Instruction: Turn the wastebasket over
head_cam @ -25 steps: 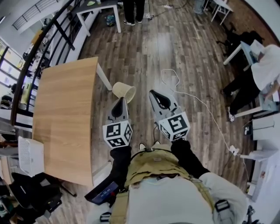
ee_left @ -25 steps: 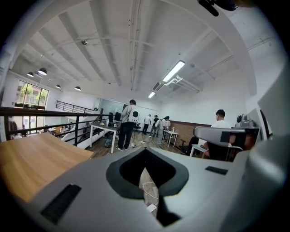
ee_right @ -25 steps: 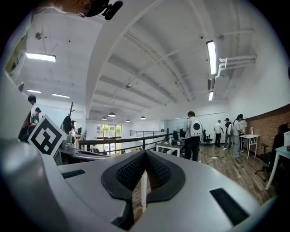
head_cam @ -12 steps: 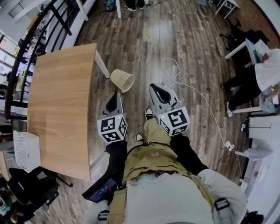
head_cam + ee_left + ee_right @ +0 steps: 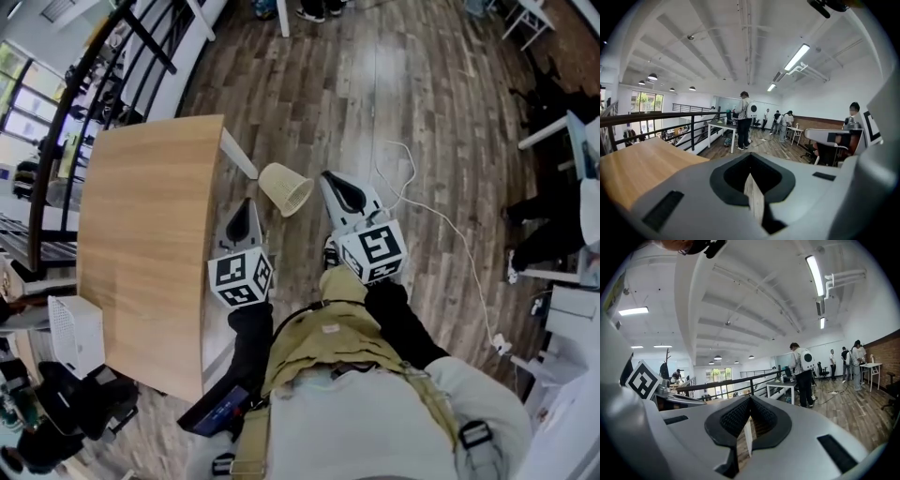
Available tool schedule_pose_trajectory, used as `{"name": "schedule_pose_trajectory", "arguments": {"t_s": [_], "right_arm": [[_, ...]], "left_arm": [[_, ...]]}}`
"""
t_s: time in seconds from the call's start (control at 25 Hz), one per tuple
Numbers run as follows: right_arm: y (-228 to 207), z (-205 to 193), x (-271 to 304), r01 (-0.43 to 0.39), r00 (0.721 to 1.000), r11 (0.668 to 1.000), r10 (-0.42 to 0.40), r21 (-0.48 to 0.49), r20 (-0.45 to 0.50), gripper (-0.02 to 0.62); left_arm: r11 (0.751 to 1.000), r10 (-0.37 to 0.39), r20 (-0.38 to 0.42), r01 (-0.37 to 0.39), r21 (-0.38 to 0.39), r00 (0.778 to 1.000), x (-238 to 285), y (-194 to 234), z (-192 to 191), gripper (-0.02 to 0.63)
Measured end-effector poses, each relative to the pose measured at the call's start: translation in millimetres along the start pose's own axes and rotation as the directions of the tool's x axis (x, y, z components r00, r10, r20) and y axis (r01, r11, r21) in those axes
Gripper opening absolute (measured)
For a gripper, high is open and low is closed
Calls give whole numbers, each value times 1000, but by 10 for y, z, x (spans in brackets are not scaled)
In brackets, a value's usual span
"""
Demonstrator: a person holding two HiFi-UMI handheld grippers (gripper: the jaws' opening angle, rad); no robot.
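In the head view a beige mesh wastebasket (image 5: 286, 187) lies on its side on the wood floor, its open mouth facing lower right. My left gripper (image 5: 247, 202) hovers just left of and below it, jaws shut and empty. Just right of the basket, my right gripper (image 5: 331, 176) has its jaws together with nothing in them. Neither touches the basket. The left gripper view shows my left gripper (image 5: 750, 154) with its jaws meeting at the tip; the right gripper view shows the same for my right gripper (image 5: 749, 397). The basket is hidden in both gripper views.
A wooden table (image 5: 141, 244) stands at the left, its white leg (image 5: 240, 156) just beside the basket. A white cable (image 5: 441, 216) trails over the floor at the right. A white crate (image 5: 75, 333) sits beyond the table's near left corner. People stand far off.
Both grippers have come forward and slightly down with the person's step. The wastebasket, which lay ahead of the tips, now sits between them.
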State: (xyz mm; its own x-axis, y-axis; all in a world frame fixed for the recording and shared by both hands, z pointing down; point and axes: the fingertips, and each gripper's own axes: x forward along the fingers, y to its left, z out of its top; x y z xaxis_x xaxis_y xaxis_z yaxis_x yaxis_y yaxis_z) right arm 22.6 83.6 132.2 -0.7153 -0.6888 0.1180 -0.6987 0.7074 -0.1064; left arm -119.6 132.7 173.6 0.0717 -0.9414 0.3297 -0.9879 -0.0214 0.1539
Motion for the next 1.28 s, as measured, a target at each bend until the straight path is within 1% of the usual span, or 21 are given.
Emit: {"name": "schedule_pose_trajectory", "arguments": {"t_s": [0.16, 0.28, 0.36, 0.6, 0.72, 0.84, 0.92, 1.04, 1.16, 1.28], "right_arm": [[-490, 89, 413, -17, 1000, 999, 16, 31, 5, 21], [-733, 93, 671, -37, 999, 997, 36, 63, 9, 21], [-868, 23, 787, -41, 999, 995, 42, 85, -11, 21], [-989, -489, 1116, -50, 990, 991, 66, 125, -126, 21], [-1013, -864, 1294, -43, 977, 990, 70, 138, -202, 21], [-964, -1296, 1390, -43, 952, 989, 83, 142, -294, 21], [-965, -1597, 1453, -43, 934, 989, 91, 144, -345, 21], [-1014, -2115, 1529, -38, 904, 988, 99, 152, -416, 21], [-1016, -2687, 1564, -47, 867, 985, 122, 163, -483, 21], [-1030, -3258, 1609, -50, 840, 982, 139, 180, -525, 21]], "left_arm": [[1000, -4, -4, 4, 23, 1000, 588, -112, 204, 2], [1000, 3, -35, -3, 25, 999, 950, -120, 207, 0], [1000, 2, -64, 0, 24, 998, 1145, -137, 173, 2], [1000, -8, -173, 6, -13, 985, 1582, 54, -225, 1], [1000, -23, -246, 19, -20, 969, 1769, 225, -553, 2], [999, -41, -340, 35, -21, 940, 1898, 413, -1011, 0], [998, -65, -397, 67, -9, 915, 2039, 503, -1325, 1], [989, -109, -482, 143, 35, 869, 2282, 573, -1838, 0], [975, -139, -555, 210, 67, 820, 2446, 653, -2390, 1], [967, -166, -610, 250, 53, 775, 2558, 702, -2933, 2]]}}
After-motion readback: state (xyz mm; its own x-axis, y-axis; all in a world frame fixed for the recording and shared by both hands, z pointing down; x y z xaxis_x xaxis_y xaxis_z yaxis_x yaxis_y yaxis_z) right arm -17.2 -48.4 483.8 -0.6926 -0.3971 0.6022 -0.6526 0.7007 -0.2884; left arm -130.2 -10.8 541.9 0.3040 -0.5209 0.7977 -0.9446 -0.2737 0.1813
